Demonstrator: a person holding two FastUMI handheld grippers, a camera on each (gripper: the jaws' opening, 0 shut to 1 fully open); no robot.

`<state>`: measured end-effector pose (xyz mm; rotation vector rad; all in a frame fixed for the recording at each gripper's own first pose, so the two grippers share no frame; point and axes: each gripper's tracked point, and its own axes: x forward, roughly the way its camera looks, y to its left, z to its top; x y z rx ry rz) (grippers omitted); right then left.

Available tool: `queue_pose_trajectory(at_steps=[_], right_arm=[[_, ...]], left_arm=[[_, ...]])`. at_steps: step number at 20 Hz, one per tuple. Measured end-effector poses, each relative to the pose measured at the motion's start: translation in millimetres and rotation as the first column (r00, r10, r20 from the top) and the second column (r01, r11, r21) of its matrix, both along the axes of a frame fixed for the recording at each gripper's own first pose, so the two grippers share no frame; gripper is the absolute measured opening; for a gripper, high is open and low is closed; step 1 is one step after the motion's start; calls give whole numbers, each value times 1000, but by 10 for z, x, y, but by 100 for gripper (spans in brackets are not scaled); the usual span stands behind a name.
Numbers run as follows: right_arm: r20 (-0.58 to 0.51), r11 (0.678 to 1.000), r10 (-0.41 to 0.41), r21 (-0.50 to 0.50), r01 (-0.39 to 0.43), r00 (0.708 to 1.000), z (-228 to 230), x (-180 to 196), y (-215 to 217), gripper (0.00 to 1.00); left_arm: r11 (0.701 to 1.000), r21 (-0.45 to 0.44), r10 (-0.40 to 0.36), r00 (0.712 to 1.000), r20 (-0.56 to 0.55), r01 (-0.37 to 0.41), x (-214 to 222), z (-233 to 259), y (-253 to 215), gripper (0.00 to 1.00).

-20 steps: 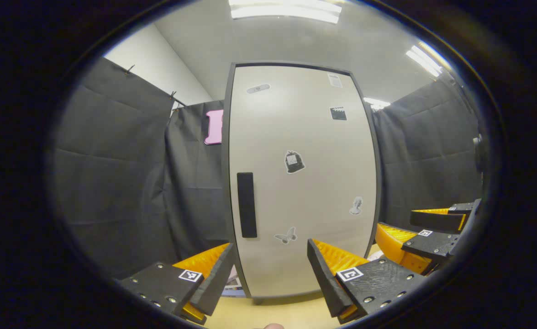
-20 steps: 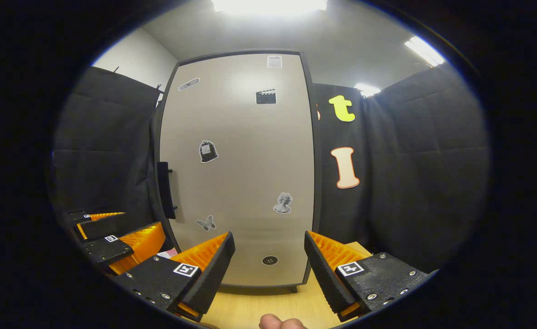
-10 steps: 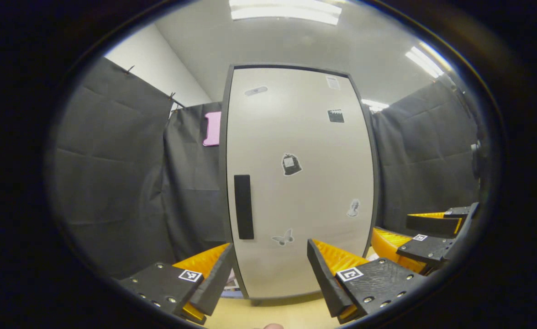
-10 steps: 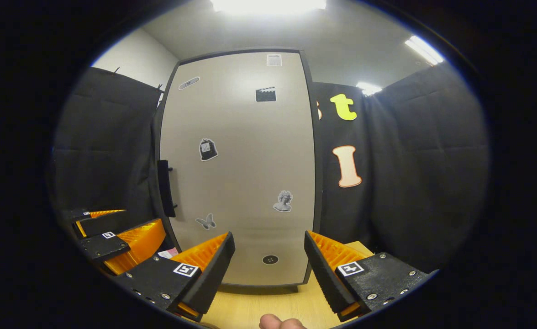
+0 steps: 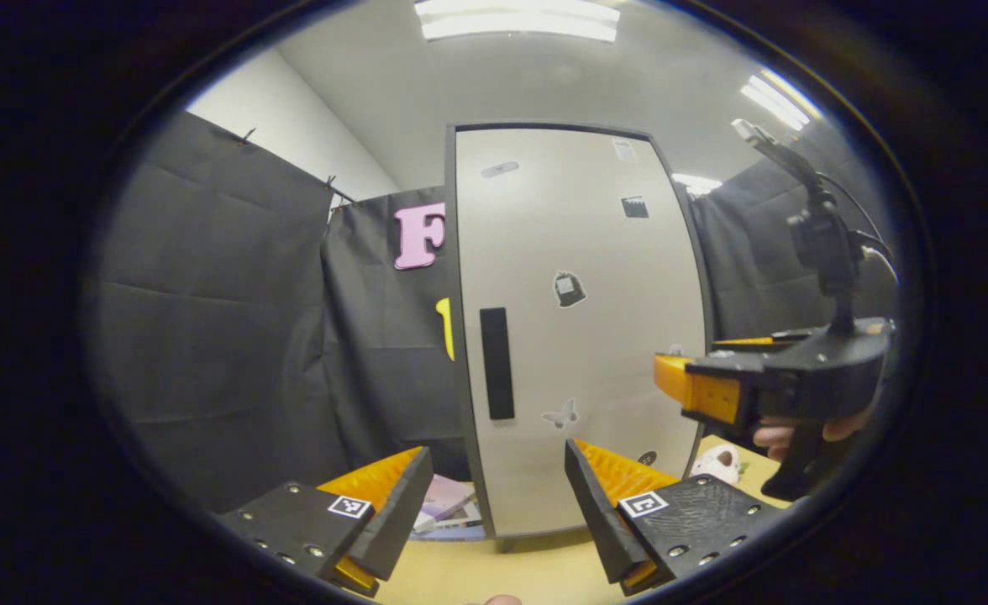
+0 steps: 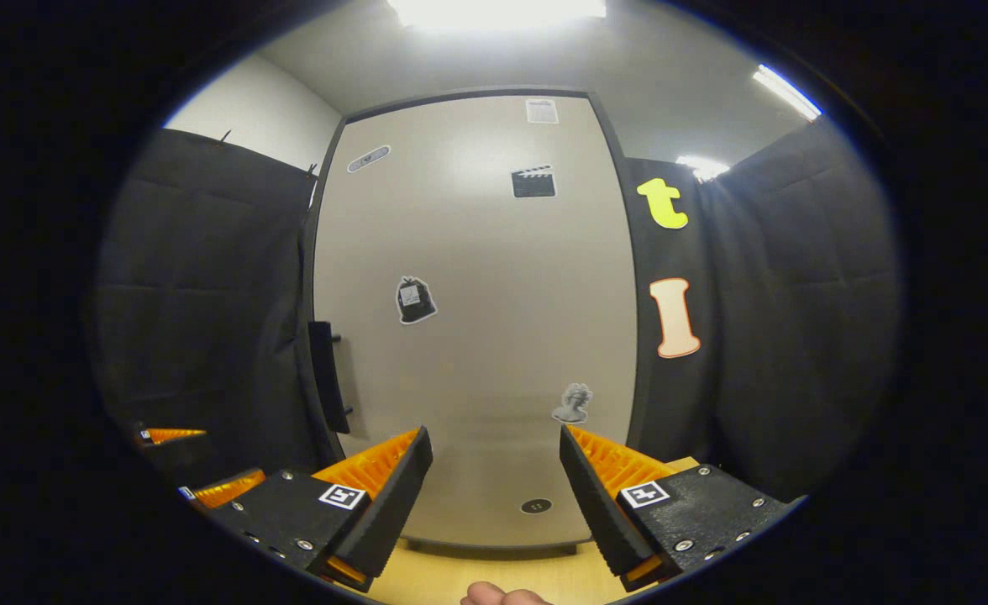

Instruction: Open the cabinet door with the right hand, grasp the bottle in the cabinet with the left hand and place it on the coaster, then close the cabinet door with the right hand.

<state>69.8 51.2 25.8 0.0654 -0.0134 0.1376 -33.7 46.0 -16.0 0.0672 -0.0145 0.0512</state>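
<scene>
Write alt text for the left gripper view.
A closed beige cabinet door with a black vertical handle faces the open left gripper. The right gripper, held in a hand, reaches in from the right.

Beige cabinet door point(image 6: 477, 336), black handle point(image 6: 328, 376), orange-and-black gripper point(image 6: 494, 496)
</scene>
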Motion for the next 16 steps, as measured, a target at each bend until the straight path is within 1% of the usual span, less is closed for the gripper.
queue_pose_trajectory(at_steps=[3,6,8,10,12,13,14,15,16], right_arm=[[35,997,80,-16,-79,996,167,178,475,94],[61,983,165,-87,-160,984,211,323,1006,94],[62,965,236,-128,-227,970,119,437,1330,94],[23,951,267,-169,-259,963,-120,559,1570,87],[-37,937,284,-202,-286,958,-202,596,1689,82],[-43,939,271,-209,-273,962,-187,649,1712,77],[-39,945,256,-201,-259,966,-167,673,1709,76],[-38,952,238,-188,-241,970,-128,706,1681,71],[-37,958,222,-177,-225,974,-86,746,1641,67]], left_arm=[[999,7,45,998,-44,-45,-243,-205,242,91],[995,-2,97,992,-80,-97,-466,-360,485,91],[991,-7,131,987,-94,-132,-585,-413,640,91],[987,1,160,981,-109,-161,-691,-477,801,91],[983,-3,184,976,-119,-186,-746,-533,944,92],[981,-9,189,974,-125,-192,-753,-573,992,91],[980,-16,193,972,-131,-197,-768,-604,1033,93],[980,-20,196,971,-140,-200,-777,-659,1070,91],[979,-24,196,970,-146,-202,-783,-708,1088,91]])
